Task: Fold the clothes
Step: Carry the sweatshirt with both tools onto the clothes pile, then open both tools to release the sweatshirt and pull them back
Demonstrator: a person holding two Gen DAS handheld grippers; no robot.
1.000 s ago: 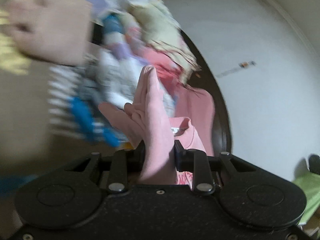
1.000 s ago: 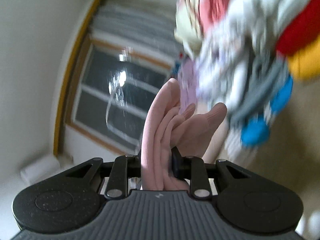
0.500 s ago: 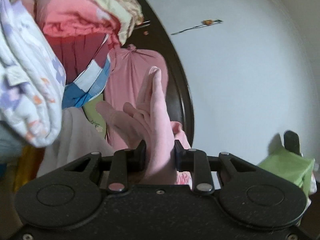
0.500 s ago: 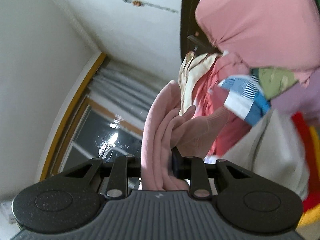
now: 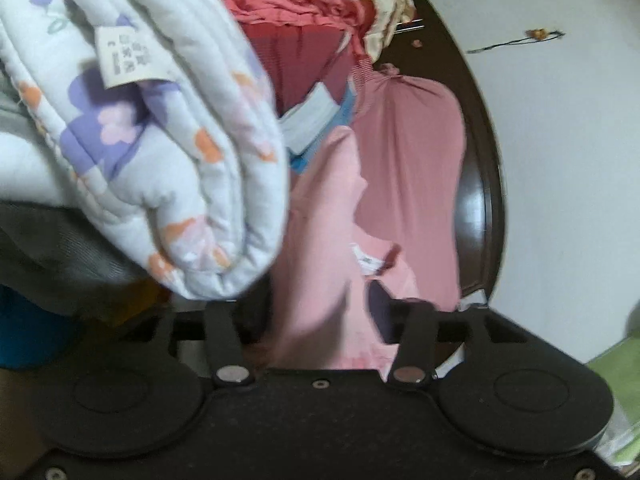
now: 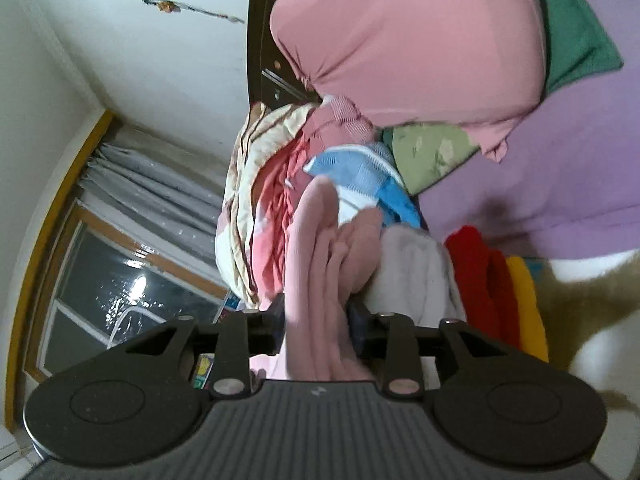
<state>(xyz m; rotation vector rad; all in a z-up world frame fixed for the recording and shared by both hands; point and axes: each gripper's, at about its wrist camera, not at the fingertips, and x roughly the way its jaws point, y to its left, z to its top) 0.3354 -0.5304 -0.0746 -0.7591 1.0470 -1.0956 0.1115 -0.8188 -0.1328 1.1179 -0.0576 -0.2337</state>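
A pale pink ribbed garment (image 5: 324,208) stands folded between the fingers of my left gripper (image 5: 312,308). That gripper's jaws are opening, and a dark gap shows beside the cloth on its left. In the right wrist view the same pink garment (image 6: 320,240) fills the space between the fingers of my right gripper (image 6: 316,312). Its jaws are opening too, though both pads still touch the cloth. Both grippers point into a stack of folded clothes, with the garment's free end against it.
The stack holds a white quilted floral piece (image 5: 160,140), a dusty-pink bundle (image 6: 408,44), a blue-and-white piece (image 6: 360,176), red (image 6: 476,276) and yellow items, and lilac cloth (image 6: 560,168). A dark wooden panel (image 5: 476,200) and a white wall stand behind. A window with a curtain (image 6: 132,240) is at the left.
Both grippers have swung level toward the clothes stack, which now fills the views. The left jaws have spread wide around the pink garment and the right jaws have widened slightly.
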